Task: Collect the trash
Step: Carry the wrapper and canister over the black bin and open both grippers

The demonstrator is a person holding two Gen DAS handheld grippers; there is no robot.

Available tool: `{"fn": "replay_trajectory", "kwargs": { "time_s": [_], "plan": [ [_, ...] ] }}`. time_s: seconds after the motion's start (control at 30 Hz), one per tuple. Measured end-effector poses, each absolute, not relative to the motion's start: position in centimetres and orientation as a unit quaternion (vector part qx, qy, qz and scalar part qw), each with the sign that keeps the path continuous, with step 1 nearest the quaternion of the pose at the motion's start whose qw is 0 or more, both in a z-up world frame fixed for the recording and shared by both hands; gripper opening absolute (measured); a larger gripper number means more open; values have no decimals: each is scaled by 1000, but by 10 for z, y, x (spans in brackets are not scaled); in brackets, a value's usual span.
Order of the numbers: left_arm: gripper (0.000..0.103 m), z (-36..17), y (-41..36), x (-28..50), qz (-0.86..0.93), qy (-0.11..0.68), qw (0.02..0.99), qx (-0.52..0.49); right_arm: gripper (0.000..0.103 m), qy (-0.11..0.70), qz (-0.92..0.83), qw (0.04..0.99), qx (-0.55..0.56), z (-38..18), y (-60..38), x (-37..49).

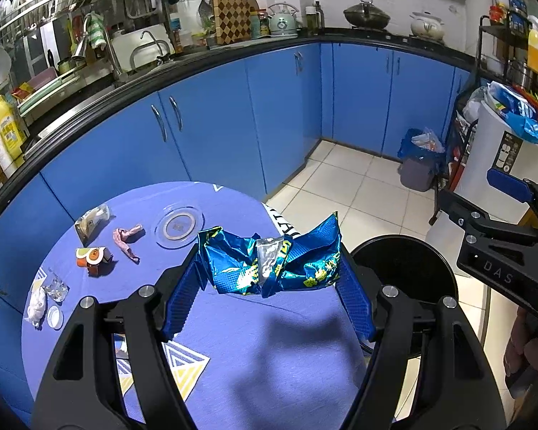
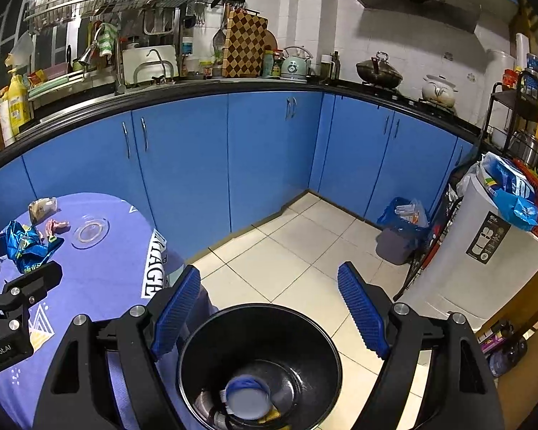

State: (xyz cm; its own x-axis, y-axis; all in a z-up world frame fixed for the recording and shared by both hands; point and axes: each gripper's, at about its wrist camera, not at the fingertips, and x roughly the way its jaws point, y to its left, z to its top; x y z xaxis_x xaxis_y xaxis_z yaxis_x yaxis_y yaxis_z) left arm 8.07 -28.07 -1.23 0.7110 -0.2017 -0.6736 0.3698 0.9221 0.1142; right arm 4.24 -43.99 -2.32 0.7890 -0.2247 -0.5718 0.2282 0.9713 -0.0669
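**Fingers pinch the wrapper short of the bin**

The left gripper's [image 1: 269, 279] fingers [image 1: 183, 297] pinch a crumpled blue snack wrapper [image 1: 272, 261] above the round surface [image 1: 269, 358], beside the black bin [image 2: 260, 358]. The right gripper [image 2: 269, 315] hangs spread and empty over the bin. Released now, the light wrapper could miss the rim.

Right tool [image 2: 269, 308] hangs over a black bin [image 2: 260, 365], pads wide apart, nothing between them. Bin holds a lidded cup [image 2: 247, 399] and other scraps. Left tool [image 2: 3, 251] at left edge grips a crumpled blue wrapper [image 2: 28, 247] above the table [image 2: 100, 272]. On the table: clear plate [image 2: 89, 232], pink scrap [image 2: 56, 226], small packet [image 2: 42, 208]. Tiled floor [image 2: 297, 243], blue cabinets [image 2: 186, 165] behind.
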Motion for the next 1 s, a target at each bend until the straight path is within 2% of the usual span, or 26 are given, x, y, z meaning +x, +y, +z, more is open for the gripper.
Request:
{"fn": "replay_trajectory", "kwargs": {
  "time_s": [0.77, 1.0],
  "plan": [
    [71, -4, -353, 69, -221, 327, 904, 161, 77, 296, -183, 937, 17, -28, -489, 18],
    [77, -4, -373, 67, -230, 326, 901, 170, 77, 299, -195, 934, 29, -32, -507, 14]
  ]
}}
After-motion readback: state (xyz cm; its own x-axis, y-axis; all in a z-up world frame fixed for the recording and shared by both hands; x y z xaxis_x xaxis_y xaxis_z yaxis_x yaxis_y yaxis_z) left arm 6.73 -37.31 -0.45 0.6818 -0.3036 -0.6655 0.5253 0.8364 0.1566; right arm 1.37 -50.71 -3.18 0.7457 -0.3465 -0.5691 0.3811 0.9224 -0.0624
